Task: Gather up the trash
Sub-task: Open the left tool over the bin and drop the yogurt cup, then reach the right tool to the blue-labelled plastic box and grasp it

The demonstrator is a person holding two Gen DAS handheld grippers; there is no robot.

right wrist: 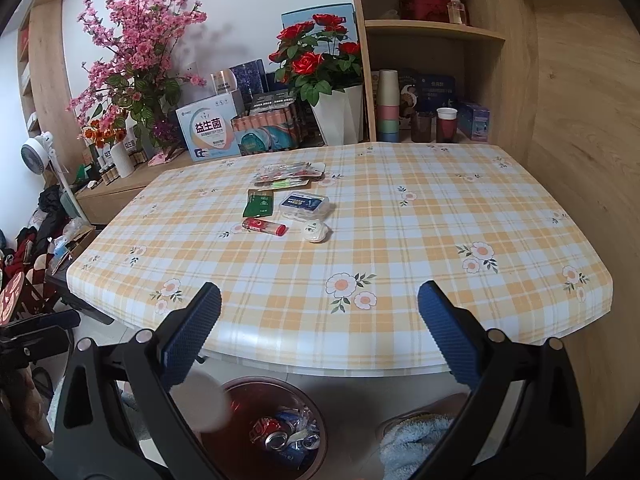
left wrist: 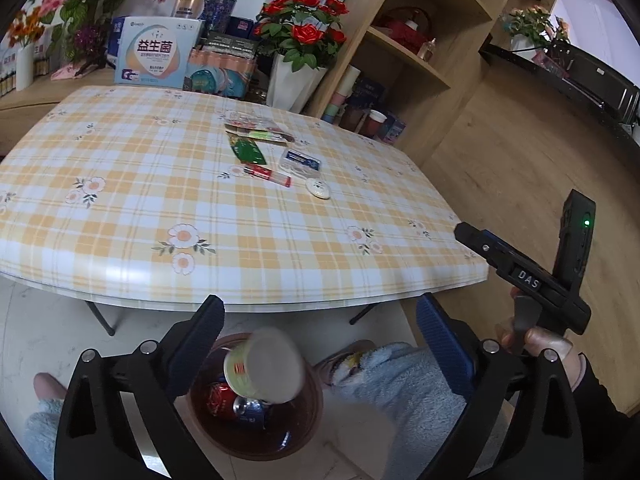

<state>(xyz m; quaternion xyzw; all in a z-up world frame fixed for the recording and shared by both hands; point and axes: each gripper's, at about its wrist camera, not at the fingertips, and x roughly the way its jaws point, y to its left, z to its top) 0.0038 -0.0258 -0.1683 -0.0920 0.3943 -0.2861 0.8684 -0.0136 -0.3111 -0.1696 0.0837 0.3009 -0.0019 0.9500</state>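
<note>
A dark red trash bin stands on the floor below the table's front edge, with crushed cans inside; it also shows in the right wrist view. A blurred paper cup is in mid-air over the bin, between my open left gripper's fingers and not touching them; it shows in the right wrist view too. My right gripper is open and empty above the table's front edge. On the table lie a red pack, a green packet, a clear box and a white disc.
The checked table carries more wrappers further back. Behind it stand boxes, a rose pot and shelves with cups. The person's blue-slippered foot is right of the bin.
</note>
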